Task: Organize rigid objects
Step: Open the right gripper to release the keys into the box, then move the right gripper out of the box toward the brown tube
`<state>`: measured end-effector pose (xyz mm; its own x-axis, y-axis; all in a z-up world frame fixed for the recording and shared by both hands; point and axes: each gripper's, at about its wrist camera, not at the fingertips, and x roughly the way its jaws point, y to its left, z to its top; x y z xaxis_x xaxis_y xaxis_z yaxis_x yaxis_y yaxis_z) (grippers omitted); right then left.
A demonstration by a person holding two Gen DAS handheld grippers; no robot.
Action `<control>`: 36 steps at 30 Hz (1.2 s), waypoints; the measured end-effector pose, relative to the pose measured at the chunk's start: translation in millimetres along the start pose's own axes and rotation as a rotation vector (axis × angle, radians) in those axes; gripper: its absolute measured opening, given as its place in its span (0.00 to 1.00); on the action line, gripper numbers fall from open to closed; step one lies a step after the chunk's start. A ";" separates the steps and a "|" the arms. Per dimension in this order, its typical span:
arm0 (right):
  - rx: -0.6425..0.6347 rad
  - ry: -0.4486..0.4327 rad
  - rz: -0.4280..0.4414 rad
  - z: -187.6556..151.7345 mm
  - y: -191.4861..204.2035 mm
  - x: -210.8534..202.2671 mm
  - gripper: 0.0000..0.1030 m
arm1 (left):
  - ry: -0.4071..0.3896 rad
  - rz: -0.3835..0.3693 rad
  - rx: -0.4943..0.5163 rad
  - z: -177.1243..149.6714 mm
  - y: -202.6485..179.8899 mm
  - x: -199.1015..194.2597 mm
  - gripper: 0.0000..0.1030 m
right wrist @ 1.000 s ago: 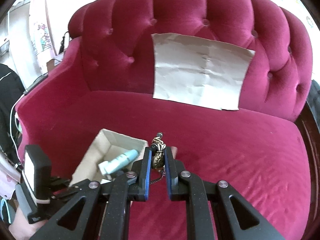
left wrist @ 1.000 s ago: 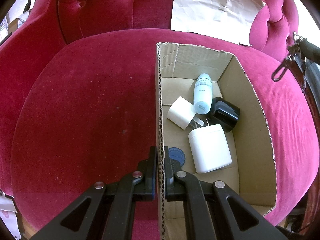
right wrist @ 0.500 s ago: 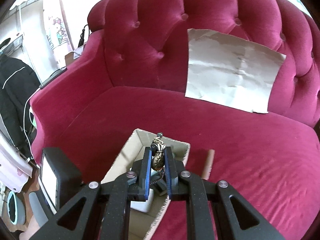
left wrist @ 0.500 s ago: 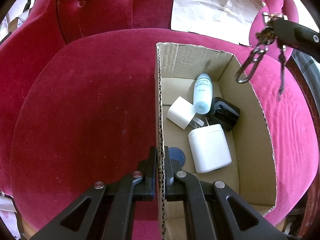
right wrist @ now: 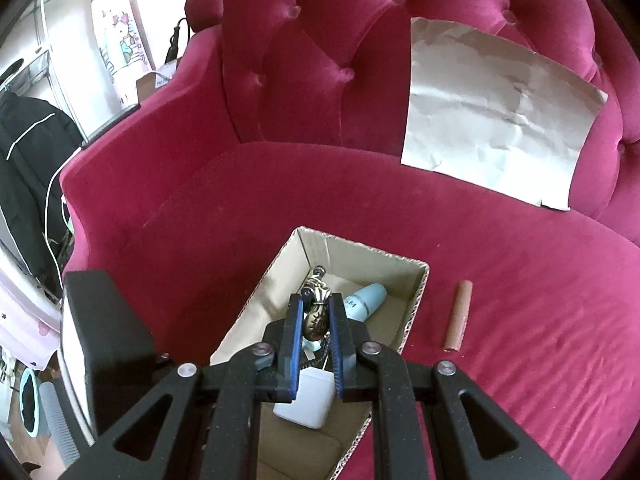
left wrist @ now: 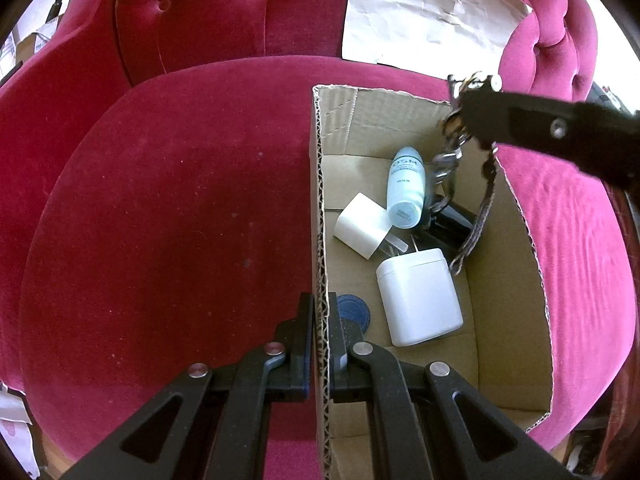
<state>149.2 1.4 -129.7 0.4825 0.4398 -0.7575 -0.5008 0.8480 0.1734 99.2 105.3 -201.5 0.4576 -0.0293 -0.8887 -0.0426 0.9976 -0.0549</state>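
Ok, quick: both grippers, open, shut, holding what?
Left gripper: shut on the cardboard box wall.
Right gripper: shut on the keychain, over the box.

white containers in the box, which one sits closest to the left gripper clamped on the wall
The big square white jar with a lid, nearest the left gripper. The small white cube and the pale blue-white bottle lie farther back in the cardboard box.

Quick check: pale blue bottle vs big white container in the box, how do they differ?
Colour: the pale blue bottle is light blue with print; the white container is plain white.
Shape: the bottle is a slim round cylinder with a domed end; the container is wider and squarish with a lid band.
Place: the bottle lies nearer the far wall of the cardboard box; the container sits mid-box.
Shared: both lie on their sides inside the box.
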 end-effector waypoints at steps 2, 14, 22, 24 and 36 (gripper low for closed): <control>0.002 0.009 0.003 -0.4 0.8 4.5 0.11 | 0.001 -0.002 0.000 0.2 0.1 -0.1 0.05; 0.014 0.042 0.006 -0.8 -5.2 16.7 0.12 | 0.002 -0.005 -0.001 1.3 1.7 0.8 0.05; 0.004 0.034 -0.045 1.4 -7.6 11.1 0.45 | 0.002 -0.003 -0.002 1.3 0.8 1.2 0.05; 0.012 0.025 -0.062 1.6 -9.6 9.4 0.52 | 0.002 -0.002 -0.001 1.3 0.4 1.3 0.05; 0.029 0.018 -0.124 5.1 -27.0 4.3 0.94 | 0.003 -0.008 -0.008 0.9 2.4 2.6 0.05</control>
<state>168.5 -18.2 -134.4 0.5265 0.3258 -0.7853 -0.4170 0.9039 0.0954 101.1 107.6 -203.5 0.4554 -0.0376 -0.8895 -0.0462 0.9968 -0.0658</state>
